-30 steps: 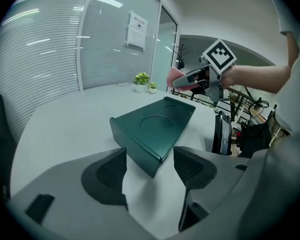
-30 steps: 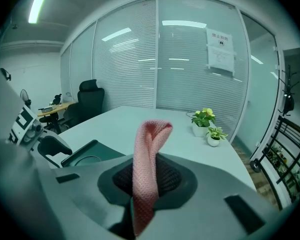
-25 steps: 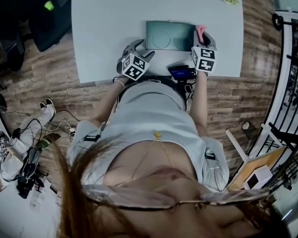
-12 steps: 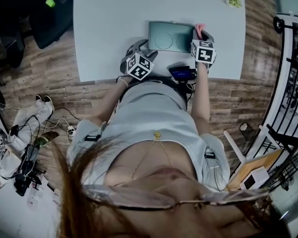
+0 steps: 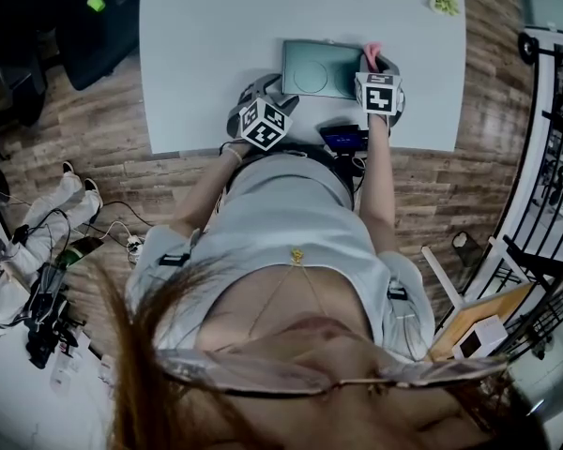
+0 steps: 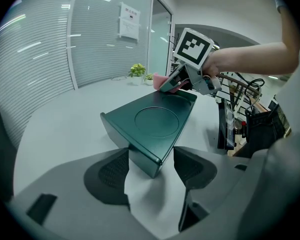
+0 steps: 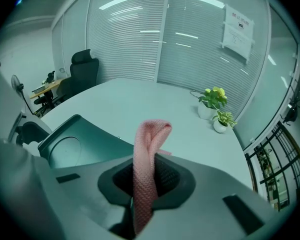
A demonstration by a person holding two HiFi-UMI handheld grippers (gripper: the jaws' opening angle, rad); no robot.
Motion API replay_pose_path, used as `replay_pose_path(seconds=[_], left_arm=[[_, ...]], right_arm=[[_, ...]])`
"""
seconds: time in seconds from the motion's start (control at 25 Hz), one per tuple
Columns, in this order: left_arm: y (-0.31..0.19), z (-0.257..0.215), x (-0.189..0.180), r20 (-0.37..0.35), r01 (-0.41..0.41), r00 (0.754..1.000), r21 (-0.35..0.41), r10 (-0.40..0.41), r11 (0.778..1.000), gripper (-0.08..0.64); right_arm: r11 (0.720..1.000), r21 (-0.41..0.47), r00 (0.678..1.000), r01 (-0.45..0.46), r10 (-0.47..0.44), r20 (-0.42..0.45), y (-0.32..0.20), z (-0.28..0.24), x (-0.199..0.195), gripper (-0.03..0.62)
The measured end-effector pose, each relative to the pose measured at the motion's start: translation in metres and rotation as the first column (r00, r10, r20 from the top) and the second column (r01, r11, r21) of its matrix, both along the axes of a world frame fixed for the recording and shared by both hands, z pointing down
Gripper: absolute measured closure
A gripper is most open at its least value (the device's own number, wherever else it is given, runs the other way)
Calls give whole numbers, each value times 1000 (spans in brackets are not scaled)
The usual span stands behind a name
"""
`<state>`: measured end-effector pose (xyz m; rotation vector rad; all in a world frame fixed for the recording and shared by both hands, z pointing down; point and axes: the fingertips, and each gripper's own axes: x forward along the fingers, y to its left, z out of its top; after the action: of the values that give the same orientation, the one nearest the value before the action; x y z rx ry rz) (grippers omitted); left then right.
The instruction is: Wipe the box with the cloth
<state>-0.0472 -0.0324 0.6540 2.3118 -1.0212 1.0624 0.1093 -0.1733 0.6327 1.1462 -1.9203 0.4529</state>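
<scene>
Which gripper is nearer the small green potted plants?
Right. The right gripper, shut on the pink knitted cloth, is at the dark green box's right end, toward the potted plants; the left gripper, open, straddles the box's opposite near corner.

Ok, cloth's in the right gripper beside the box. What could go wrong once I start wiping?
1. The left gripper has its jaws apart around the box's near corner without clamping it, so a wiping push may slide the box across the table.
2. The right gripper pinches the cloth as a narrow folded strip; it could pull out, or the jaws might scrape the lid.
</scene>
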Motion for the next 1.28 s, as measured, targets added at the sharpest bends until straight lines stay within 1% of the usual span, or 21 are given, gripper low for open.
replay_pose_path(seconds=[0.24, 0.6, 0.8, 1.0, 1.2, 1.28], left_arm=[[-1, -2, 0, 2, 0, 1000, -4, 0, 1000, 267], [-1, -2, 0, -1, -1, 1000, -5, 1, 1000, 267], [0, -1, 0, -2, -5, 1000, -6, 5, 1000, 267], [-2, -2, 1, -3, -7, 1000, -8, 7, 1000, 267], [-1, -1, 1, -7, -9, 1000, -7, 9, 1000, 267], [-1, -2, 1, -9, -10, 1000, -10, 10, 1000, 267]], right_arm=[[1000, -14, 999, 0, 1, 44, 1, -2, -6, 546], [999, -12, 999, 51, -51, 1, 5, -4, -18, 548], [997, -19, 997, 72, -72, 7, 8, -3, -23, 548], [996, -33, 995, 82, -80, 58, 8, 0, -31, 548], [994, -46, 991, 99, -95, 99, 12, 0, -46, 548], [994, -52, 988, 95, -87, 128, 13, -1, -51, 548]])
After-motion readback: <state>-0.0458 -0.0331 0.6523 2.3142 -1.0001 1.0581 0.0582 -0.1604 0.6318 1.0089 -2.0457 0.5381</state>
